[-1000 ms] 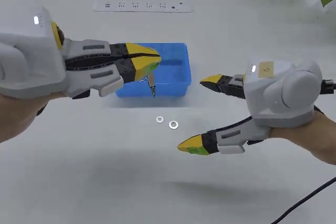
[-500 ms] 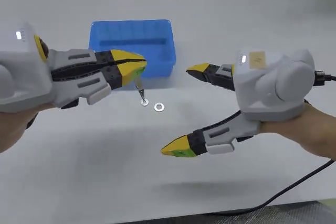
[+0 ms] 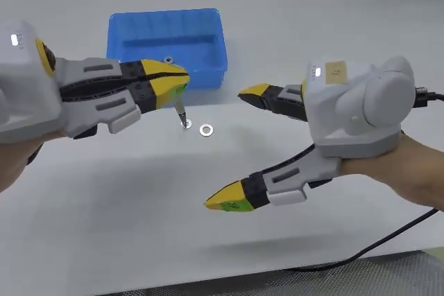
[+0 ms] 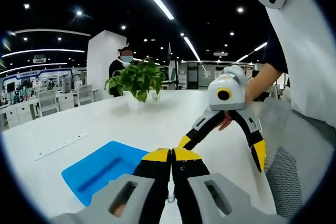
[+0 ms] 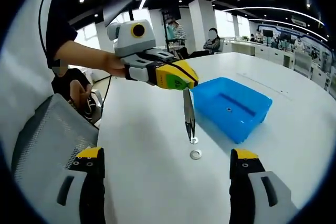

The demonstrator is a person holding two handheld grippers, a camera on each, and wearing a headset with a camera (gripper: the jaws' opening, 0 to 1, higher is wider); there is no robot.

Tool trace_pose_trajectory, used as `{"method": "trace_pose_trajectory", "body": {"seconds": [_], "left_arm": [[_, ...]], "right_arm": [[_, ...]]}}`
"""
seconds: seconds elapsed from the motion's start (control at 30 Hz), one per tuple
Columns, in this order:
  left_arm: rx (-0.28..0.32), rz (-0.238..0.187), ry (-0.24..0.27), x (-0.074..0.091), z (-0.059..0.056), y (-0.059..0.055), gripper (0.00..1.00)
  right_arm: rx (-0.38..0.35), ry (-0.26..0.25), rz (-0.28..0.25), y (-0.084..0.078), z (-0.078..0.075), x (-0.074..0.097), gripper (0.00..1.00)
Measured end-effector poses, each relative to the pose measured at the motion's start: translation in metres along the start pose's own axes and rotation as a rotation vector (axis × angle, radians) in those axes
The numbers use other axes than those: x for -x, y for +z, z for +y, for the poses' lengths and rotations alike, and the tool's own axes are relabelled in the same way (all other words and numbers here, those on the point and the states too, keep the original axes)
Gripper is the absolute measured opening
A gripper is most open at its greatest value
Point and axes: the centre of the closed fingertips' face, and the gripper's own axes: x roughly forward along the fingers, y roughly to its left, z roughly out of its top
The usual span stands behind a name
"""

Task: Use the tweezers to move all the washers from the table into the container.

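Head view: on the white table (image 3: pixel 104 227), the blue plastic container (image 3: pixel 201 77) lies just beyond the left gripper (image 3: pixel 182 77). Its jaws are closed on thin metal tweezers (image 3: pixel 181 110), pointed down to pick the small steel washer (image 3: pixel 186 124) at their tips. The right gripper (image 3: pixel 225 148) hangs wide open and empty, because it is not needed; a second washer (image 3: pixel 206 129) lies between both grippers.

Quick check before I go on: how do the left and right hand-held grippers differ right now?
The left hand-held gripper has its jaws shut on the tweezers, whose tips point down at a washer. The right hand-held gripper has its jaws wide open and holds nothing. The left is close to the blue container, the right farther from it. Both have yellow-tipped jaws.
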Motion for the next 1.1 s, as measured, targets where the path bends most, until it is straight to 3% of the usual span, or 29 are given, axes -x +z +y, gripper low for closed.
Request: {"method": "trace_pose_trajectory", "body": {"seconds": [0.57, 0.77, 0.97, 1.03, 1.1], "left_arm": [[0.014, -0.009, -0.005, -0.002, -0.002, 0.0, 0.04], [0.007, 0.005, -0.002, -0.001, -0.003, -0.005, 0.04], [-0.028, 0.032, -0.035, 0.0, -0.009, -0.005, 0.04], [-0.019, 0.044, -0.037, 0.001, -0.007, -0.006, 0.04], [0.017, 0.051, -0.047, 0.002, -0.006, -0.007, 0.04]], "right_arm": [[-0.029, 0.009, -0.008, -0.003, 0.004, -0.005, 0.98], [-0.026, 0.015, -0.011, -0.001, 0.005, -0.007, 0.96], [-0.024, 0.03, -0.009, -0.002, 0.008, -0.009, 0.95], [-0.02, 0.025, -0.015, 0.0, 0.005, -0.011, 0.94], [-0.026, 0.054, -0.026, 0.004, 0.006, -0.015, 0.91]]}}
